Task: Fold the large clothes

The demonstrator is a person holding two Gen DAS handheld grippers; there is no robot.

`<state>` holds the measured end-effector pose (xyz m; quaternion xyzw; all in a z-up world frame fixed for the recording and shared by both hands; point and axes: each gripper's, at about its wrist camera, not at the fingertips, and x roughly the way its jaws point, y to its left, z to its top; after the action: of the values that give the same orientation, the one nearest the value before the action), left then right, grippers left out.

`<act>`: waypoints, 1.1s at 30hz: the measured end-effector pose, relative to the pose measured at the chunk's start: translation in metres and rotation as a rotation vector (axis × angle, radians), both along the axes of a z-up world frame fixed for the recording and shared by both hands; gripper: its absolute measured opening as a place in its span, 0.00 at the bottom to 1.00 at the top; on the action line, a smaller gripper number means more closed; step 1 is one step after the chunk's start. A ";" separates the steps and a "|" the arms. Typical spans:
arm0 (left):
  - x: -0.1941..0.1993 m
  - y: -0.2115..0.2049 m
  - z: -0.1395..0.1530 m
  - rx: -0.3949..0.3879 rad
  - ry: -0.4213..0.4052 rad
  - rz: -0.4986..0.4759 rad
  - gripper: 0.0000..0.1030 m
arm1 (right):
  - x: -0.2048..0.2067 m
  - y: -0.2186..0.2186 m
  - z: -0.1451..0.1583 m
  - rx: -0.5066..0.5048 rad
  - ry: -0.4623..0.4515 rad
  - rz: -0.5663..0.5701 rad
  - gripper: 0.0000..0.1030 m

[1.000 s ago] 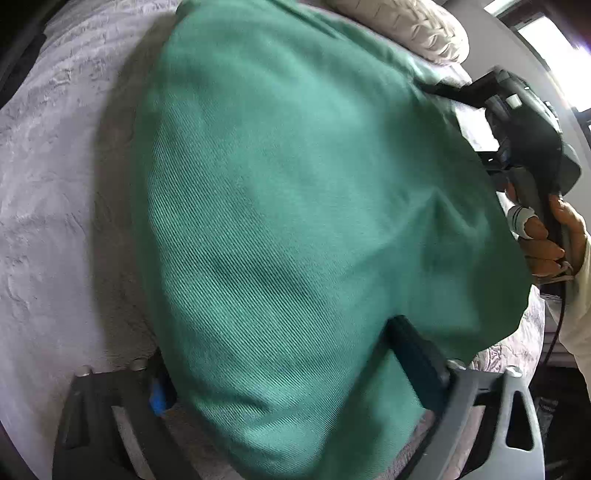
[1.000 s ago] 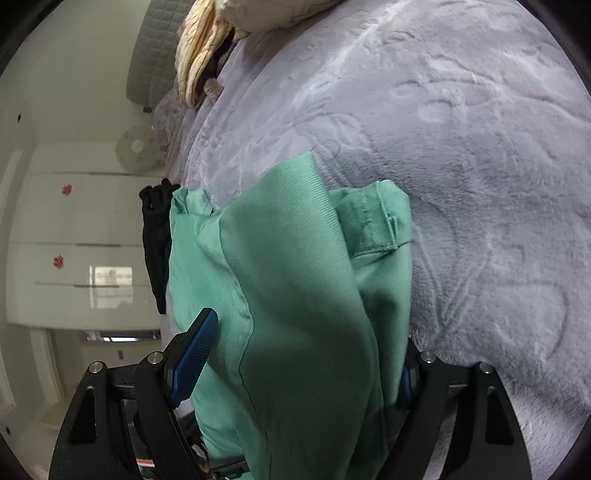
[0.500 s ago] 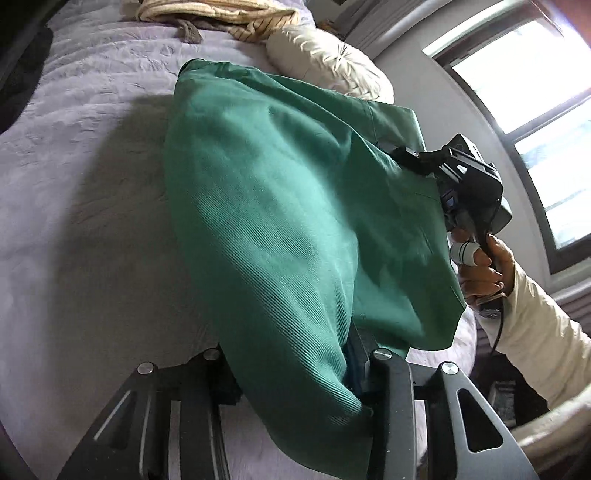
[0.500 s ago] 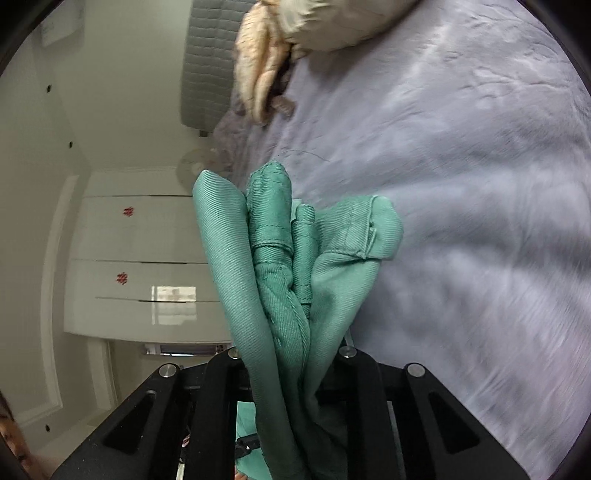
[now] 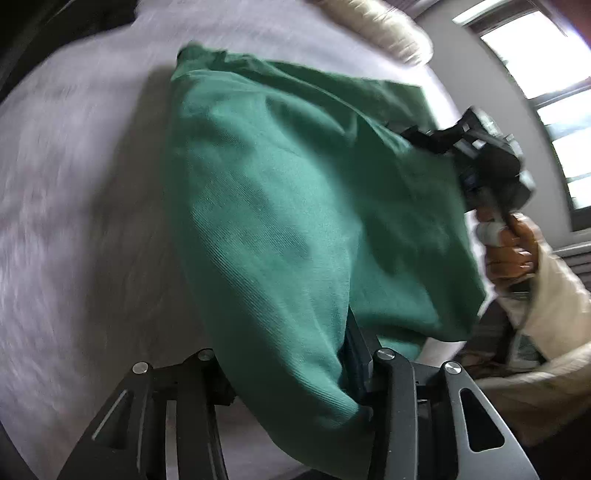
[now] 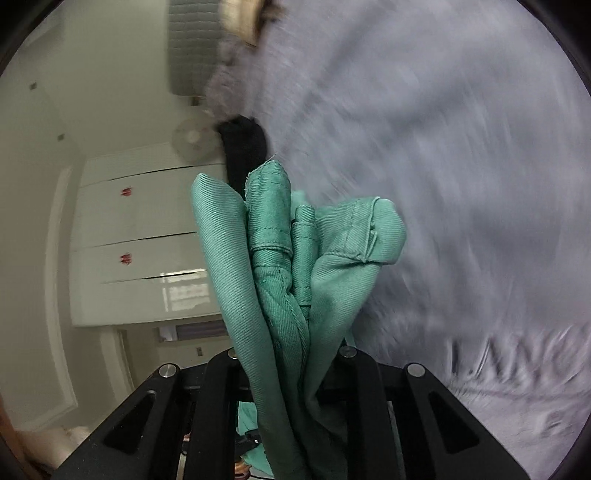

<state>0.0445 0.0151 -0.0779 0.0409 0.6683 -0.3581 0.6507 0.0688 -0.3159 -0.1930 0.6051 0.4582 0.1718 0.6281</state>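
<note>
A large green garment (image 5: pixel 295 206) hangs stretched between both grippers above a grey-lilac bed cover (image 5: pixel 74 184). My left gripper (image 5: pixel 291 373) is shut on one bunched end of it. My right gripper (image 6: pixel 288 354) is shut on several gathered folds and hems of the garment (image 6: pixel 295 258). In the left wrist view the right gripper (image 5: pixel 424 136) shows at the right, held by a hand, clamping the cloth's far edge. The garment's far end (image 5: pixel 207 62) still touches the bed.
A cream pillow (image 5: pixel 384 26) lies at the bed's head below a bright window (image 5: pixel 546 74). A black garment (image 6: pixel 243 147) lies at the bed's edge. White wardrobe doors (image 6: pixel 140 240) and a padded headboard (image 6: pixel 192 48) stand beyond. The bed cover (image 6: pixel 461 184) spreads to the right.
Both grippers closed on the green garment about a second ago and have lifted it off the bed. Both views are now motion-blurred as the cloth swings.
</note>
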 end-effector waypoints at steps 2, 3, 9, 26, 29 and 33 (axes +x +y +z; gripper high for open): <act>-0.001 0.009 -0.021 0.028 0.032 0.015 0.47 | -0.004 0.006 -0.009 -0.052 0.039 0.000 0.18; -0.001 0.012 -0.023 0.019 0.041 0.023 0.50 | -0.004 0.003 -0.008 -0.080 0.058 -0.008 0.21; 0.005 0.060 0.021 -0.061 -0.024 0.004 0.51 | -0.012 -0.005 0.055 -0.450 0.088 0.044 0.52; 0.011 0.026 -0.003 0.039 -0.213 0.082 0.70 | -0.007 -0.028 0.017 -0.595 0.186 0.097 0.02; 0.008 0.032 0.014 0.058 -0.241 0.051 0.70 | -0.022 -0.030 0.041 -0.600 0.193 0.088 0.05; -0.010 0.038 0.034 0.031 -0.232 0.004 0.70 | -0.045 -0.008 0.083 -0.620 0.138 0.148 0.06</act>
<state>0.0347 0.0529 -0.0440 0.0906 0.5941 -0.3393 0.7237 0.0238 -0.3240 -0.1101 0.3604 0.5729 0.0277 0.7356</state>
